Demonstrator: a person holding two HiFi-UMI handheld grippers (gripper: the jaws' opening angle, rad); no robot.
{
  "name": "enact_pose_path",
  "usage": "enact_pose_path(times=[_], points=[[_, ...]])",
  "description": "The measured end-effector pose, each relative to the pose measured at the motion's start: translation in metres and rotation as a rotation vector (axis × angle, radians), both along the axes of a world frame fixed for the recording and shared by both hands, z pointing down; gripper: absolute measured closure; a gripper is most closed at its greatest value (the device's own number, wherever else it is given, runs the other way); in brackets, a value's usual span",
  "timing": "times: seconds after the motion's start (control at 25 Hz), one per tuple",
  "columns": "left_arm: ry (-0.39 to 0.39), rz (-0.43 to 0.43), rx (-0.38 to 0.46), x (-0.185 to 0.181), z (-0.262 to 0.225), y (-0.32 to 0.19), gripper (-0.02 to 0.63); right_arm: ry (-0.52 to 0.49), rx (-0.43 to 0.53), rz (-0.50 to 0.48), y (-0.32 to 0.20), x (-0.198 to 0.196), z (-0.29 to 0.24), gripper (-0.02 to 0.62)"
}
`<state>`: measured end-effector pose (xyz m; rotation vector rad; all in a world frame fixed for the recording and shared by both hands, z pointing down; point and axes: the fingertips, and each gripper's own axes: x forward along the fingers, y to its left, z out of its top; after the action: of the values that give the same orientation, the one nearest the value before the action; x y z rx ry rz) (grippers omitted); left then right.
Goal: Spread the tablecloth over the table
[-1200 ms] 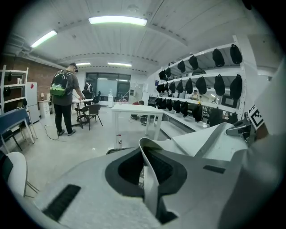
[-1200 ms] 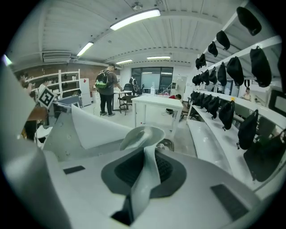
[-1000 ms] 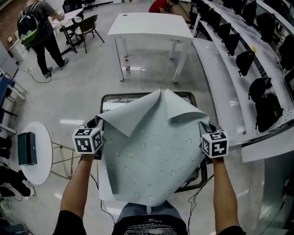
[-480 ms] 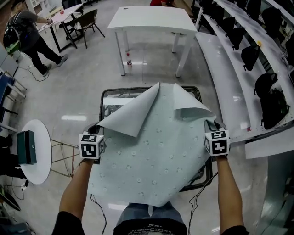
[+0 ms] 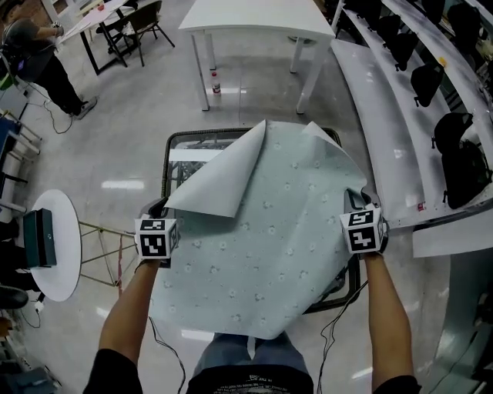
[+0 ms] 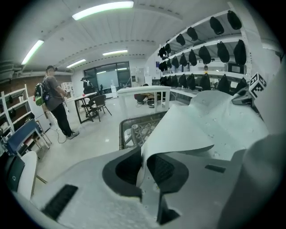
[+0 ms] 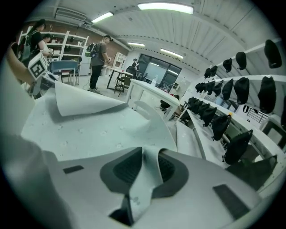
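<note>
A pale green tablecloth [image 5: 262,231] with small dots hangs stretched between my two grippers above a dark-framed table [image 5: 173,150]. My left gripper [image 5: 158,209] pinches its left edge and my right gripper [image 5: 362,200] its right edge. The far left corner [image 5: 219,185] is folded back over the cloth. In the left gripper view the cloth [image 6: 210,120] runs between the pads of the left gripper [image 6: 143,167]. In the right gripper view a strip of the cloth [image 7: 98,129] sits between the pads of the right gripper [image 7: 149,170]. Both pairs of jaws have just been opening slightly, cloth still gripped.
A white table [image 5: 254,19] stands farther off, with a bottle [image 5: 216,86] on the floor by its leg. A round white side table [image 5: 58,254] is at the left. Long white benches [image 5: 370,100] with black bags run along the right. A person [image 5: 31,61] stands at the far left.
Both grippers have sunk with the cloth. Its far right corner has unfolded and lies flatter, and the cloth reaches farther over the table. The far left corner stays folded back.
</note>
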<state>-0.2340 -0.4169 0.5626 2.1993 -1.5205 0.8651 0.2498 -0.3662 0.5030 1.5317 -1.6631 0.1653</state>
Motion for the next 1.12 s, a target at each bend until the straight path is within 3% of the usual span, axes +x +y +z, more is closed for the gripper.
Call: enact_pose_path(times=[0.32,0.4,0.48,0.72,0.92,1.12], points=[[0.000,0.016,-0.006,0.005,0.001,0.005,0.488,0.025,-0.001,0.011,0.000,-0.006,-0.001,0.522],[0.017,0.034,0.001,0.010,-0.004,0.006,0.421,0.031,0.003,0.025,0.000,-0.004,-0.003,0.507],[0.028,0.048,0.013,0.014,-0.009,0.006,0.362,0.025,0.004,0.040,0.000,-0.003,-0.004,0.387],[0.035,0.080,0.024,0.027,-0.016,0.010,0.294,-0.037,0.031,0.100,0.006,0.004,-0.009,0.258],[0.050,0.096,0.045,0.039,-0.030,0.012,0.227,-0.116,0.078,0.097,0.002,-0.008,-0.020,0.238],[0.058,0.125,0.052,0.048,-0.038,0.015,0.222,-0.170,0.080,0.071,0.000,-0.028,-0.023,0.238]])
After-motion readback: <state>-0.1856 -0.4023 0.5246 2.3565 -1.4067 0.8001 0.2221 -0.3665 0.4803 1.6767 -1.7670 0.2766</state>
